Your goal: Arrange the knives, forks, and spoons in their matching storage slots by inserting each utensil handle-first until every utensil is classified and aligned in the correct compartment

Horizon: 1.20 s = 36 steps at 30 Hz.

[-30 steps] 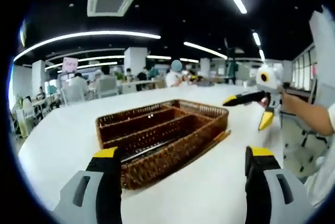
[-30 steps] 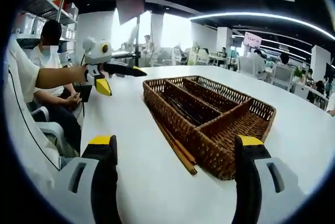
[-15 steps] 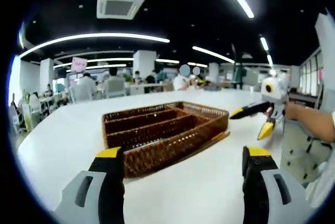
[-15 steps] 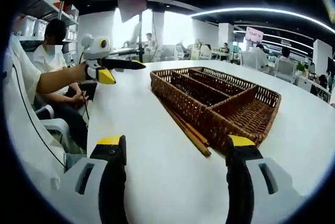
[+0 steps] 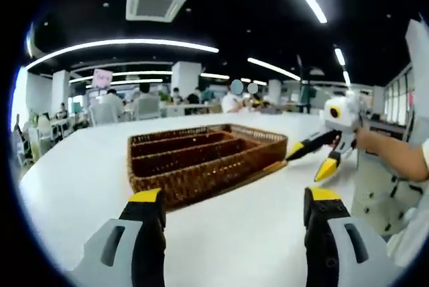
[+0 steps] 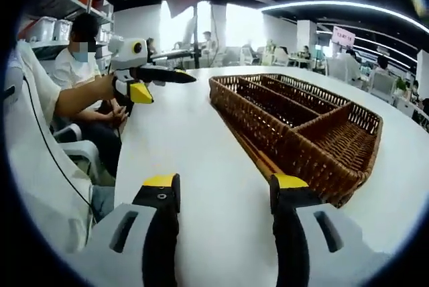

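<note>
Hovering over the white table point(image 5: 67, 186), left gripper point(image 5: 229, 206) and right gripper point(image 6: 224, 190) both have jaws apart and empty, with the wicker tray point(image 5: 201, 166) ahead of each and dark utensils dimly visible in its slots. Risk: the wooden chopsticks point(image 6: 258, 156) lying against the tray's near wall could get knocked aside on approach. A seated person point(image 6: 84, 79) sits beyond the table edge, left of the right gripper; nothing blocks the tray.

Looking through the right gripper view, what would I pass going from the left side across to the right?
A seated person in a white shirt → the other handheld gripper with black and yellow jaws → the bare white table top → thin wooden sticks lying along the basket's near wall → the brown woven wicker basket with compartments.
</note>
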Available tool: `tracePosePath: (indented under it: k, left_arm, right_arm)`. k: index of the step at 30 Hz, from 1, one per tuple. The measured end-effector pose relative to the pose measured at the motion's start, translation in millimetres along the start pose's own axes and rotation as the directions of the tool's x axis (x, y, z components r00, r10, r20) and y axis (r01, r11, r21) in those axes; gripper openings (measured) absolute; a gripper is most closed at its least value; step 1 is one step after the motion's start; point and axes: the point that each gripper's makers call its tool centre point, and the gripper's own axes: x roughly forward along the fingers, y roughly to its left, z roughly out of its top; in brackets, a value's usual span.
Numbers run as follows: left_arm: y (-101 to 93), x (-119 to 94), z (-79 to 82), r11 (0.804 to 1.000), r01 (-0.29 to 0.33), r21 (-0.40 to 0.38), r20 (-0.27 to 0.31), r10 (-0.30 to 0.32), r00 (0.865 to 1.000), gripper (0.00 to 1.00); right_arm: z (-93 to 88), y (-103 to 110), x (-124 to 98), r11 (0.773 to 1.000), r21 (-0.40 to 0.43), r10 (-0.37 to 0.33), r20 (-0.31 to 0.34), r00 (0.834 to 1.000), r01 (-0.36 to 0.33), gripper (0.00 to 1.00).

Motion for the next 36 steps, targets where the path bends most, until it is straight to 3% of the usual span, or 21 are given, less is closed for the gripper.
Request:
tracePosePath:
  k: [2, 5, 16, 21, 25, 31, 32, 36]
  left_arm:
    - [1.0, -2.5, 0.9, 0.999, -0.016, -0.029, 0.037, 0.017, 0.999, 0.84]
    - [1.0, -2.8, -8.4, 0.999, -0.022, -0.024, 0.005, 0.022, 1.0, 0.85]
    - [13.5, -0.1, -8.7, 0.999, -0.039, -0.005, 0.002, 0.039, 0.999, 0.85]
    - [11.9, 1.6, -17.7, 0.999, -0.029, -0.021, -0.004, 0.029, 1.0, 0.84]
    - [10.6, -2.0, -18.0, 0.999, -0.023, -0.034, 0.006, 0.023, 1.0, 0.83]
    - [5.9, -2.7, -22.2, 0.999, 0.003, -0.045, -0.005, -0.003, 1.0, 0.82]
    - [4.0, -2.2, -23.5, 0.999, 0.008, -0.036, -0.01, -0.008, 1.0, 0.82]
    - [-5.4, 0.5, -29.4, 0.999, 0.037, -0.018, -0.029, -0.038, 0.999, 0.8]
  right_arm:
    - [-1.3, -4.1, 1.9, 1.0, -0.019, -0.008, -0.015, 1.0, 0.007, 0.53]
    - [-0.6, -12.1, 3.9, 1.0, -0.017, -0.002, -0.019, 1.0, 0.002, 0.5]
    - [-5.4, -24.5, 7.6, 0.999, -0.042, -0.007, -0.048, 0.999, 0.005, 0.47]
    - [-6.4, -31.7, 13.2, 0.997, -0.081, 0.008, -0.097, 0.995, -0.016, 0.41]
    - [-9.2, -20.5, 13.1, 0.996, -0.037, 0.078, -0.109, 0.991, -0.083, 0.19]
    - [-11.7, -17.6, 11.3, 0.996, -0.015, 0.089, -0.088, 0.992, -0.09, 0.11]
    - [-12.0, -13.8, 11.3, 0.995, -0.001, 0.104, -0.082, 0.991, -0.104, 0.07]
    - [-13.0, 3.6, 8.2, 0.987, 0.021, 0.157, -0.063, 0.986, -0.156, 0.07]
